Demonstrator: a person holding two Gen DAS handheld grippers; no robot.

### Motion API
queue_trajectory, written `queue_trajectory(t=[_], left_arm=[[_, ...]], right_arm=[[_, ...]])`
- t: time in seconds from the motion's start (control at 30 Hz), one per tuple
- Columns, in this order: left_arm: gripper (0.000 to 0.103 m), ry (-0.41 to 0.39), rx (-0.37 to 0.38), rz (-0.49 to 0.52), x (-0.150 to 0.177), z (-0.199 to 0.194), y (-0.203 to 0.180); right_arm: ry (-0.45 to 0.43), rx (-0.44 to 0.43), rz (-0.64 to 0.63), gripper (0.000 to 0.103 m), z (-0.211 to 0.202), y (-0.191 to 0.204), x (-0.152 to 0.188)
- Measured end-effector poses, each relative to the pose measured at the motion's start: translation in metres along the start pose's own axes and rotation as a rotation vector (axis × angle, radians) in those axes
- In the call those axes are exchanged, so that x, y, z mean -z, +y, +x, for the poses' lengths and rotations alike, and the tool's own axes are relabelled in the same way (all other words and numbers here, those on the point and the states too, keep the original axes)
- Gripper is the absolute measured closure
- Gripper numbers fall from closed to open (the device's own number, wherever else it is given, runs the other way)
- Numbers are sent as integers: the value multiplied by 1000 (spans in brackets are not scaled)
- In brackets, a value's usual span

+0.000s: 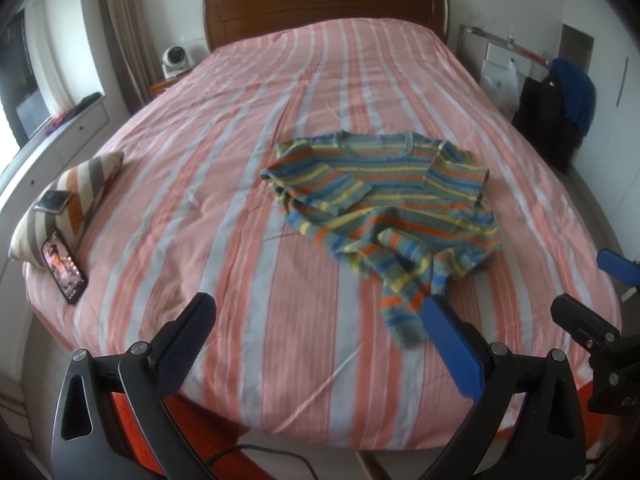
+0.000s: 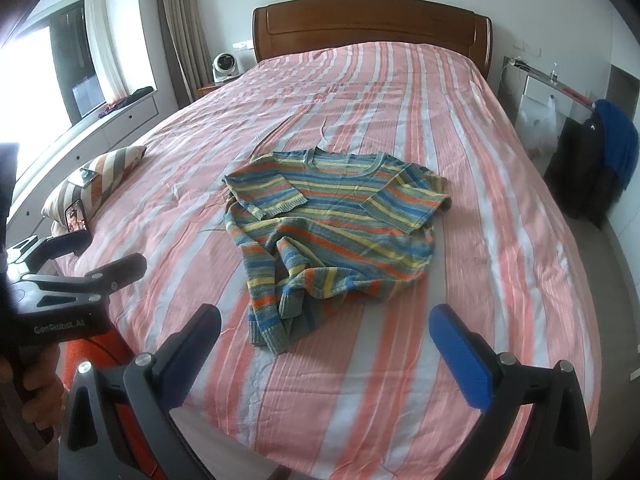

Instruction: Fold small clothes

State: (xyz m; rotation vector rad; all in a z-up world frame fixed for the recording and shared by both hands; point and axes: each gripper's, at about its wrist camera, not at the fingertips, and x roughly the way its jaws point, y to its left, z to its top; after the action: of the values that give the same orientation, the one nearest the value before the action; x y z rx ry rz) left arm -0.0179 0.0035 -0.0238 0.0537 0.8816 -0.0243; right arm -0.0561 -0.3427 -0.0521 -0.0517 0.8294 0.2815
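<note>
Striped in blue, orange and yellow, a small knitted sweater (image 2: 332, 232) lies crumpled on the pink-and-white striped bedspread (image 2: 480, 280), neckline toward the wooden headboard (image 2: 372, 28) and one sleeve trailing toward the foot of the bed. Left tongs (image 1: 316, 336) and right tongs (image 2: 324, 344) both hang released, jaws spread wide, short of the sweater at the foot end. A striped cushion (image 1: 76, 200) with a lit phone (image 1: 64, 268) leaning on it lies left of the sweater.
</note>
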Motion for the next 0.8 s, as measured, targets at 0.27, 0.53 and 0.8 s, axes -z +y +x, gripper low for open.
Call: queue_trajectory(t=[0.27, 0.53, 0.8], left_arm=[[0, -22, 1, 0, -1, -6, -1], [0, -10, 2, -1, -1, -4, -1], [0, -20, 7, -2, 1, -5, -2]], right_arm=[[-10, -7, 6, 0, -1, -1, -2], [3, -10, 4, 0, 2, 1, 1], [-4, -12, 0, 0, 2, 3, 3]])
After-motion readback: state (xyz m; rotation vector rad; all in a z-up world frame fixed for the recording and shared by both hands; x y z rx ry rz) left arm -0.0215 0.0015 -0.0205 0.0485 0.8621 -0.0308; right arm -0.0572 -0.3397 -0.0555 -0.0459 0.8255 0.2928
